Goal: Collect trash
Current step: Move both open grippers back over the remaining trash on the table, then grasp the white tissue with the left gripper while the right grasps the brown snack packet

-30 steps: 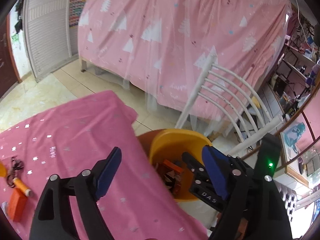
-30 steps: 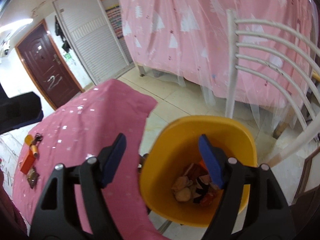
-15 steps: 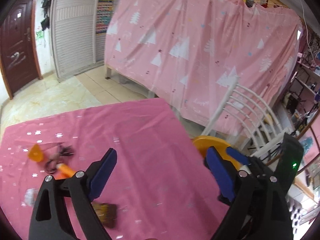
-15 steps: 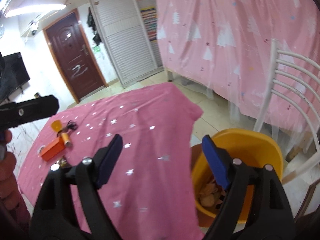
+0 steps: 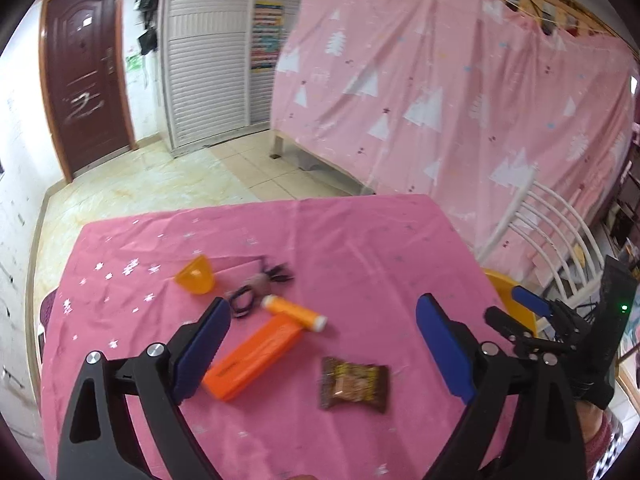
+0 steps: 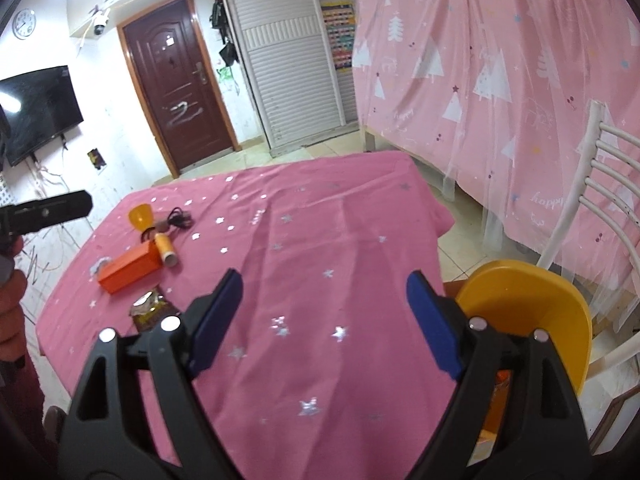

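Left wrist view looks down on a tabletop (image 5: 360,248) draped in pink cloth with silver stars, in a room with a dark brown door (image 5: 84,76), a white louvred closet (image 5: 208,52) and a pink tree-print curtain (image 5: 460,92). From left to right on the cloth lie an orange plastic cup (image 5: 196,280) on its side, a tangle of black cord (image 5: 256,288), an orange box (image 5: 254,358), an orange tube with a white cap (image 5: 294,313) touching the box's far end, and a brown snack wrapper (image 5: 354,384) just beside the box. A white metal chair (image 5: 556,248) stands to the right, with a yellow trash bin (image 6: 532,316) between it and the tabletop's edge.

The left claw (image 5: 320,352) hovers above the box and wrapper with its blue pads spread wide, gripping nothing and touching nothing. The right claw (image 6: 324,320) is likewise wide apart and empty, held over bare cloth near the bin, well apart from the litter. A wall-mounted television (image 6: 36,112) hangs at far left in the right wrist view.
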Tool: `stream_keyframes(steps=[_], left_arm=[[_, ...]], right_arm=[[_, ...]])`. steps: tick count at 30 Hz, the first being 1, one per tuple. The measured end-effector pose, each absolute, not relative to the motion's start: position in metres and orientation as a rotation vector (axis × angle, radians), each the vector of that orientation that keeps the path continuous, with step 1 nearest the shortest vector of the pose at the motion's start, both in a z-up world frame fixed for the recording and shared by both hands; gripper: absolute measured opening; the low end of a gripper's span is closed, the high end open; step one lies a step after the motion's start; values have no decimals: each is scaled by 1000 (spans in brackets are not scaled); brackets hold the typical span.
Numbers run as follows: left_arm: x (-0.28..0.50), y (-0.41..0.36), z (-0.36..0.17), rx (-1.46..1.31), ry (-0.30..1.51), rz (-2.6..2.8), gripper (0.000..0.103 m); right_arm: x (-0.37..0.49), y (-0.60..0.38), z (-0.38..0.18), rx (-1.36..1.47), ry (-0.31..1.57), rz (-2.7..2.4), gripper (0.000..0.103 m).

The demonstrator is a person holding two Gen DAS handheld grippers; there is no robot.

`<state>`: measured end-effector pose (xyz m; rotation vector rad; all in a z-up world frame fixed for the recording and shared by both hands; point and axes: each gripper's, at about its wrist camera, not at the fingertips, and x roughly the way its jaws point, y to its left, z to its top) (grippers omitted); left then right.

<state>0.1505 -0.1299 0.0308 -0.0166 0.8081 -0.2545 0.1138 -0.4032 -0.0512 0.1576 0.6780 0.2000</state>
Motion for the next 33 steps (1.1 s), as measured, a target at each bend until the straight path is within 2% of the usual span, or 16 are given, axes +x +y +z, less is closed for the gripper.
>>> stream_keyframes(steps=[12,28,32,33], left_arm=[[155,-60,3,-102,880,-176,87],[166,-26,-40,-167,973,-112,87],[169,-25,-48,-145,975,-56,80],[168,-24,-50,-146,977,-54,75]], right_arm=[[108,-358,-47,115,691,287,82],[114,-296,-55,13,754,394,82],[115,-283,-57,-23,765,412,82],[114,-280,-57,-30,766,417,82]])
